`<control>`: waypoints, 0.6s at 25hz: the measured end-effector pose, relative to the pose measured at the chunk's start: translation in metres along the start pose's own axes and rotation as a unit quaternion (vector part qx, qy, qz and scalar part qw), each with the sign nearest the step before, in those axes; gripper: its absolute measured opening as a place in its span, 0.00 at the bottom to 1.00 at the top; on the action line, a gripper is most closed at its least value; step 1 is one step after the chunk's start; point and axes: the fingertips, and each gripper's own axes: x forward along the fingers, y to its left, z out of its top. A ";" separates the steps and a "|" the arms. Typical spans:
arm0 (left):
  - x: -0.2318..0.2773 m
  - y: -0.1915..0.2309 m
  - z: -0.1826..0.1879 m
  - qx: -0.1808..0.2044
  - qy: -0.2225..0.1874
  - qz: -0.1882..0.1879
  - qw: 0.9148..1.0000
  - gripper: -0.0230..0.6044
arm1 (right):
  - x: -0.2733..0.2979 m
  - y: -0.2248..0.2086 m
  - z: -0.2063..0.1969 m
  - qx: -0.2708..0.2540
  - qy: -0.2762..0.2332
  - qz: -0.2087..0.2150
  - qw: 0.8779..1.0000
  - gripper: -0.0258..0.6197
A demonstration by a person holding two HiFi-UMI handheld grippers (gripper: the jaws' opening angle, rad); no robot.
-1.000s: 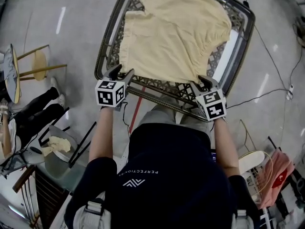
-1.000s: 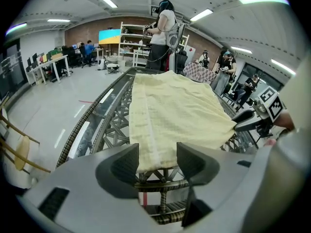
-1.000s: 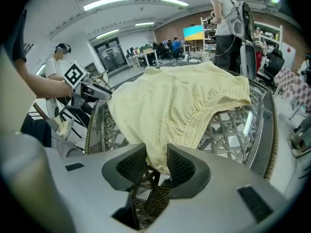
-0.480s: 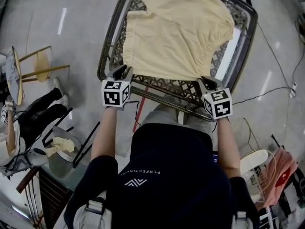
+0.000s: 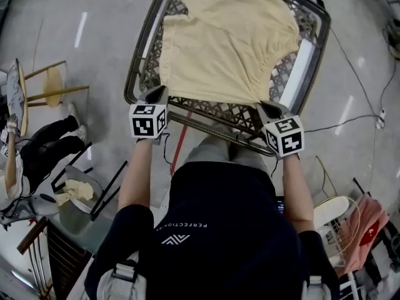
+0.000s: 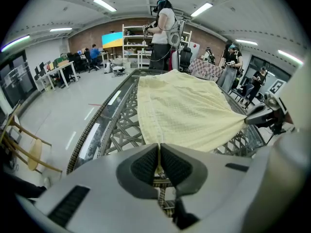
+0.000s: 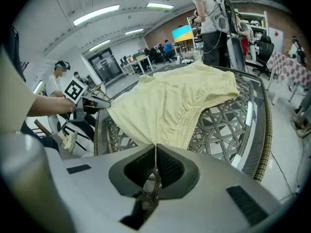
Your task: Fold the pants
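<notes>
Near edge pinched at lower frame: left gripper [image 5: 156, 95] jaws closing on pants [image 5: 228, 39], right gripper [image 5: 267, 109] pressed shut on them. Lift both together, edge taut, carry toward top.

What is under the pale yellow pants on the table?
A dark woven lattice tabletop lies under the pale yellow pants and shows around their edges. Its middle is covered by the cloth, so anything there cannot be seen.
</notes>
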 end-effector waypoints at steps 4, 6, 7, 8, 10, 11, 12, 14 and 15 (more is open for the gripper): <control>-0.016 -0.008 0.002 -0.004 -0.006 0.006 1.000 0.07 | -0.012 0.007 0.000 -0.004 0.000 0.009 1.000 0.10; -0.023 -0.010 0.005 -0.007 -0.009 0.006 1.000 0.07 | -0.018 0.011 -0.001 -0.007 -0.001 0.013 1.000 0.10; -0.026 -0.010 0.005 -0.008 -0.010 0.005 1.000 0.07 | -0.021 0.013 -0.003 -0.009 0.000 0.015 1.000 0.10; -0.030 -0.012 0.004 -0.009 -0.010 0.005 1.000 0.07 | -0.023 0.015 -0.006 -0.010 0.002 0.017 1.000 0.10; -0.037 -0.015 0.001 -0.009 -0.010 0.004 1.000 0.07 | -0.027 0.020 -0.014 -0.012 0.008 0.021 1.000 0.10; -0.041 -0.017 -0.001 -0.008 -0.009 0.003 1.000 0.07 | -0.030 0.023 -0.017 -0.013 0.010 0.023 1.000 0.10; -0.045 -0.018 -0.003 -0.006 -0.007 0.002 1.000 0.07 | -0.032 0.026 -0.021 -0.015 0.013 0.025 1.000 0.10; -0.051 -0.022 -0.009 -0.001 -0.003 0.000 1.000 0.07 | -0.036 0.034 -0.029 -0.018 0.020 0.027 0.999 0.10; -0.054 -0.023 -0.011 0.001 -0.001 -0.001 1.000 0.07 | -0.038 0.037 -0.032 -0.020 0.023 0.028 0.999 0.10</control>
